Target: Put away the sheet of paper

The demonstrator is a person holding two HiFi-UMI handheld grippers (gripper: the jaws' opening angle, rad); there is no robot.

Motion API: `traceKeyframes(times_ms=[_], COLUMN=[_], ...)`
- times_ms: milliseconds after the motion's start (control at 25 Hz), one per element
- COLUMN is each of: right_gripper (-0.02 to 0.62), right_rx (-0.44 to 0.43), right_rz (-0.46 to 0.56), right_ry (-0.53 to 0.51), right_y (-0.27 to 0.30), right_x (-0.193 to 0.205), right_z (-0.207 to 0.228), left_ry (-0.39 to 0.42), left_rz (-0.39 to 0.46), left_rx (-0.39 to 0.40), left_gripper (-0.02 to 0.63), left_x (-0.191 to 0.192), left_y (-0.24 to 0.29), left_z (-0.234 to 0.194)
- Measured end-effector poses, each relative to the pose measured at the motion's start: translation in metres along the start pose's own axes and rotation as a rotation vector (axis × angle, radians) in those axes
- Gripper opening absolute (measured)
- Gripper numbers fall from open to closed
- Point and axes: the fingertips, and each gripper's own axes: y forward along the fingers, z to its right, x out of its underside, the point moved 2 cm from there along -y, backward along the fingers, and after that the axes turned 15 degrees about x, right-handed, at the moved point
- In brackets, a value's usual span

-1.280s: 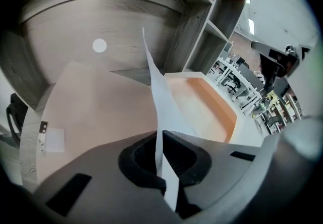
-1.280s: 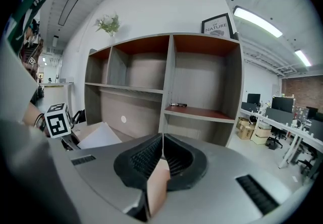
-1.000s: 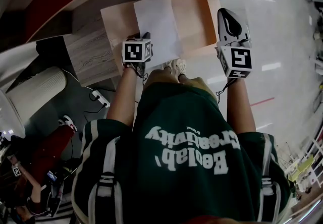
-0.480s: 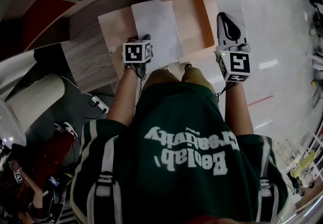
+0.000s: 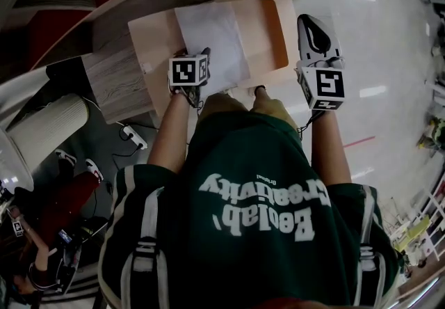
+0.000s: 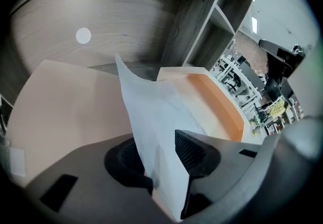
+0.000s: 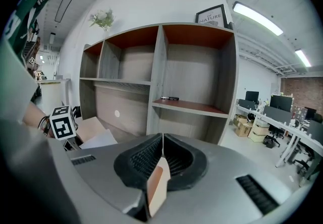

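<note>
Two grippers, both clamped shut. The left gripper (image 6: 162,155) pinches the near edge of the white sheet of paper (image 5: 211,40), which lies over the open peach folder (image 5: 268,26). The right gripper (image 7: 162,160) nips the folder's thin edge.

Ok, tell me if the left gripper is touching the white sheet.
Touching. In the left gripper view, the left gripper has its jaws shut on the white sheet, pinching its edge.
</note>
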Motion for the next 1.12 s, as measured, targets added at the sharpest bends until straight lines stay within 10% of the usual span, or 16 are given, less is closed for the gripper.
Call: traceKeyframes(times_ms=[520, 800, 1120], right_gripper=[0.037, 0.037, 0.037], right_rx=[-0.018, -0.011, -0.036], right_rz=[-0.004, -0.027, -0.028], right_ry=[-0.029, -0.03, -0.048], right_y=[-0.021, -0.102, -0.1], right_x=[0.006, 0.102, 0.112], right_z=[0.093, 0.268, 0.279], left_ry=[0.011, 0.018, 0.008], left_rz=[0.009, -0.008, 0.002], left_rx=[0.037, 0.051, 0.067], left_gripper=[0.167, 0.167, 0.167], left_x=[-0.026, 0.017, 0.018], left_y=[0.05, 0.167, 0.19], left_z=[0.099, 0.277, 0.296])
